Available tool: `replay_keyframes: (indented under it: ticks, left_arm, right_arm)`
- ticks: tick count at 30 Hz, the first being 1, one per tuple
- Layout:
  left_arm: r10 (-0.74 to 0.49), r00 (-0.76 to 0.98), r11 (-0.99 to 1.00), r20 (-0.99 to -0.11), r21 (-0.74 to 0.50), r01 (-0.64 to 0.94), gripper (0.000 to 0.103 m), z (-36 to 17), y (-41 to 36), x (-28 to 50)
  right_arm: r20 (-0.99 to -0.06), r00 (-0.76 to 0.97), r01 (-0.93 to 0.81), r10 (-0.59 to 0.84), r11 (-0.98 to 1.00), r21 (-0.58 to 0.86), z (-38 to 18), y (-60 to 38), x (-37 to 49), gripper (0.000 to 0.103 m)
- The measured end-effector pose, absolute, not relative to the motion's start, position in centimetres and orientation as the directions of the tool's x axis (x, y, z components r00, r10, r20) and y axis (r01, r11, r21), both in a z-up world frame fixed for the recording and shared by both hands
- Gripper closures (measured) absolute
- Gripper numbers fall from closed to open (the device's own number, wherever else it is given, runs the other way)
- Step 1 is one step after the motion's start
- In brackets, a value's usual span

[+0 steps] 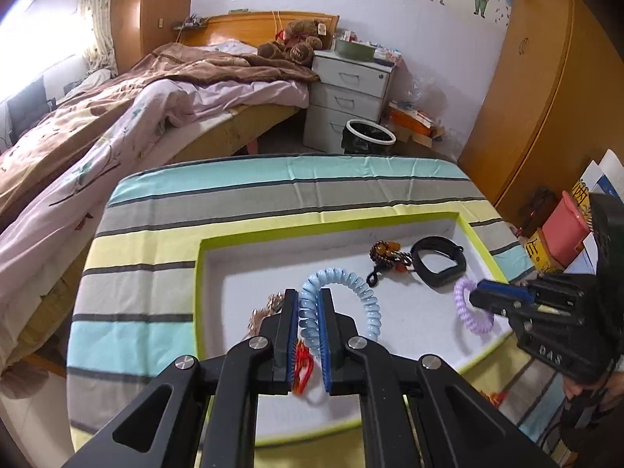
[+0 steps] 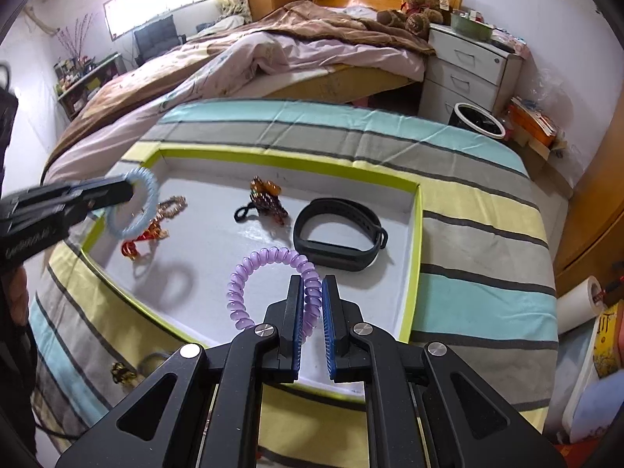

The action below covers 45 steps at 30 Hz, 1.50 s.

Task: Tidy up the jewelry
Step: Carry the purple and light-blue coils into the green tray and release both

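Left hand-held gripper (image 1: 309,304) pinches one blue coil (image 1: 351,292); right hand-held gripper (image 2: 312,292), one purple coil (image 2: 249,277).

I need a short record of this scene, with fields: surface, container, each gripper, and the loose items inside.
surface: striped cloth
container: shallow white tray with a green rim
left gripper: shut on blue spiral band, held above the tray
right gripper: shut on purple spiral band
loose in tray: black wristband, amber bead piece, gold bracelet, red ornament
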<state>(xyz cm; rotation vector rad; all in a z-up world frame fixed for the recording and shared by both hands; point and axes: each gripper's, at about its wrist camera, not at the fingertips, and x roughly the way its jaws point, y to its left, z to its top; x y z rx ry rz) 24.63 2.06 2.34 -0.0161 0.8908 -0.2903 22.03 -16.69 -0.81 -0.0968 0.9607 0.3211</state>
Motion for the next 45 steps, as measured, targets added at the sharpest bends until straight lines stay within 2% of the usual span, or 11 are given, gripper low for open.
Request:
replay_keyframes:
  ticks: [19, 33, 38, 41, 44, 45]
  left_arm:
    - [-0.241, 0.517, 0.966, -0.822, -0.15, 0.212, 0.093, -1.8, 1.0, 29.1]
    - [-0.251, 0.505, 0.964, -0.826, -0.164, 0.211, 0.09, -1.8, 1.1, 29.0]
    - [-0.264, 0.531, 0.961, -0.805, -0.174, 0.214, 0.068, -0.7, 1.3, 28.0]
    - [-0.276, 0.552, 0.959, -0.787, -0.187, 0.212, 0.068, 0.4, 1.6, 26.8]
    - [-0.29, 0.573, 0.955, -0.766, -0.197, 0.22, 0.067, 1.5, 2.0, 25.2]
    - [-0.291, 0.58, 0.955, -0.761, -0.196, 0.222, 0.067, 1.8, 2.0, 24.6]
  right_arm:
    - [-0.851, 0.503, -0.331, 0.148, 0.943, -0.032, -2.8, -16.8, 22.9, 0.093]
    - [-0.846, 0.503, -0.31, 0.177, 0.951, 0.014, -2.7, -17.2, 23.2, 0.091]
    - [-0.829, 0.518, -0.307, 0.213, 0.95, 0.053, -2.1, -17.5, 22.8, 0.088]
    - [-0.814, 0.534, -0.313, 0.231, 0.948, 0.064, -1.3, -17.5, 22.0, 0.082]
    - [-0.788, 0.56, -0.316, 0.257, 0.945, 0.084, -0.3, -17.7, 20.9, 0.061]
    - [-0.781, 0.565, -0.316, 0.266, 0.944, 0.093, 0.0, -17.7, 20.5, 0.061]
